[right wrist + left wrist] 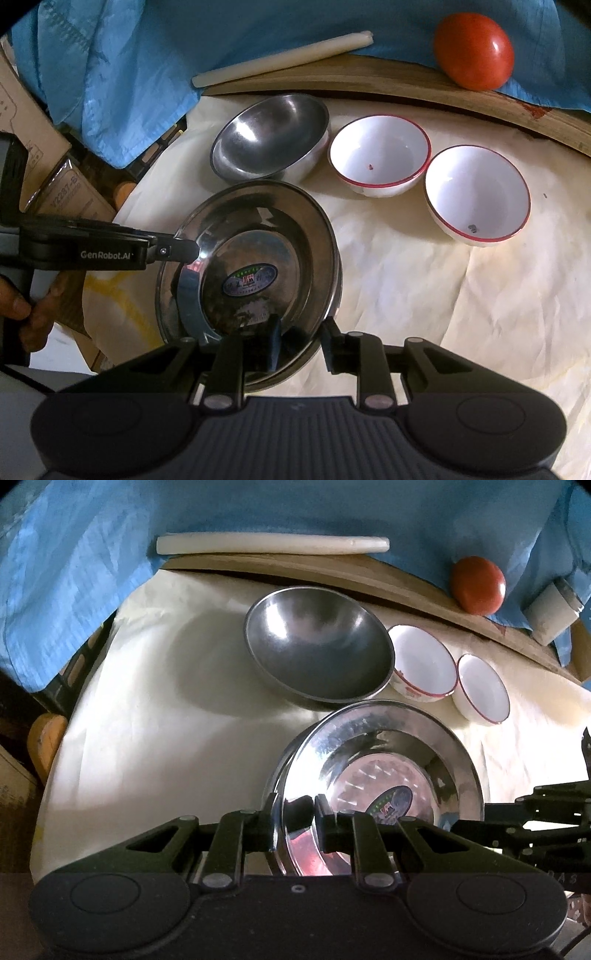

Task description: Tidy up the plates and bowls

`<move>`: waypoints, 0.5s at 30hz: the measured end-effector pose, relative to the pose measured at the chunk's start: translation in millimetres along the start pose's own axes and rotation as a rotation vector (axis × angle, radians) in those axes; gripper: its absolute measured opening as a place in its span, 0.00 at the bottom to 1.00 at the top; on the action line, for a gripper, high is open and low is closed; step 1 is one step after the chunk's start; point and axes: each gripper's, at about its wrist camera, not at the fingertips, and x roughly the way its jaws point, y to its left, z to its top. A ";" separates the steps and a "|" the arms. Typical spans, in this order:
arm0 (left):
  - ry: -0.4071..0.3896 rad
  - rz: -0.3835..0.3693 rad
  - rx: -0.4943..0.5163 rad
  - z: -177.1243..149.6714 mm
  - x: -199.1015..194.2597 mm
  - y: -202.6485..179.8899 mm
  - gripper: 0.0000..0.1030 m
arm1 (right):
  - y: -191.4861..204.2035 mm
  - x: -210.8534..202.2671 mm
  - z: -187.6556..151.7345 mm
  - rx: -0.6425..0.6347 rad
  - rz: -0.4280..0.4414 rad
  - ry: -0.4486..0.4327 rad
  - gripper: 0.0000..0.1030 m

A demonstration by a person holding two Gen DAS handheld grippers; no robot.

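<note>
Left wrist view: left gripper [293, 814] is clamped on the near rim of the steel plate [384, 753], one pad inside the rim, one outside. A second rim edge shows just under the plate on its left side, so it looks like a stack of at least two plates; exact count cannot be told.

Right wrist view: right gripper [299, 341] straddles the same plate's [258, 236] near edge. Left pad sits inside the rim; right pad stands clear of it, with a gap showing. Jaws parted, not pressing. The left gripper [192, 251] comes in from the left and pinches the rim. A hand [26, 314] holds its handle at the frame edge.

Layout on the cream-covered surface [443, 314]:
- steel bowl [269, 136] behind the plate, just beside it, tilted
- first white bowl [380, 155], red-rimmed, right of the steel bowl, very close or touching
- second white bowl [476, 192], further right, just beside the first
- tomato [474, 51] and a white candle [284, 59] lie on the blue cloth [110, 74] behind, apart from the dishes

Progress, as judged: plates appear gathered into one pile, with the top one seemingly being settled. All three bowls stand separately in a row, none nested. Likely left: nesting the white bowls, and deciding where the steel bowl goes. Roughly midway.
</note>
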 end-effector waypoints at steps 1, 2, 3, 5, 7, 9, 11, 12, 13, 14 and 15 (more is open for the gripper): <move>0.005 0.001 0.003 -0.5 0.0 -0.2 0.19 | 0.4 0.2 0.0 -0.002 -0.002 0.001 0.28; 0.010 0.001 0.004 -1.0 0.1 -0.3 0.20 | 1.0 0.4 0.0 -0.004 -0.004 0.002 0.28; 0.013 0.001 0.005 -1.5 0.4 0.0 0.20 | 1.9 0.7 -0.2 -0.006 -0.005 0.002 0.29; 0.014 0.000 0.005 -1.9 0.2 0.6 0.20 | 4.4 1.8 -0.2 -0.017 -0.010 0.003 0.31; 0.013 -0.001 0.004 -2.5 -0.6 1.3 0.20 | 7.8 2.5 -0.8 -0.033 -0.020 0.007 0.34; 0.012 -0.003 0.002 -2.9 -0.6 1.6 0.20 | 10.9 4.4 -0.6 -0.051 -0.035 0.014 0.37; 0.012 -0.003 0.001 -3.8 -0.9 2.2 0.20 | 11.6 5.7 -1.1 -0.058 -0.041 0.017 0.40; 0.011 -0.002 0.002 -3.6 -0.8 2.3 0.20 | 11.5 6.1 -1.1 -0.060 -0.040 0.017 0.40; 0.010 -0.002 0.001 -4.0 -1.0 2.6 0.20 | 11.6 6.3 -1.0 -0.062 -0.040 0.016 0.41; 0.010 -0.001 -0.001 -3.9 -0.8 2.8 0.20 | 12.0 6.8 -1.0 -0.066 -0.042 0.016 0.42; 0.010 -0.002 -0.002 -4.5 -1.2 3.5 0.20 | 12.3 7.3 -0.8 -0.069 -0.042 0.017 0.44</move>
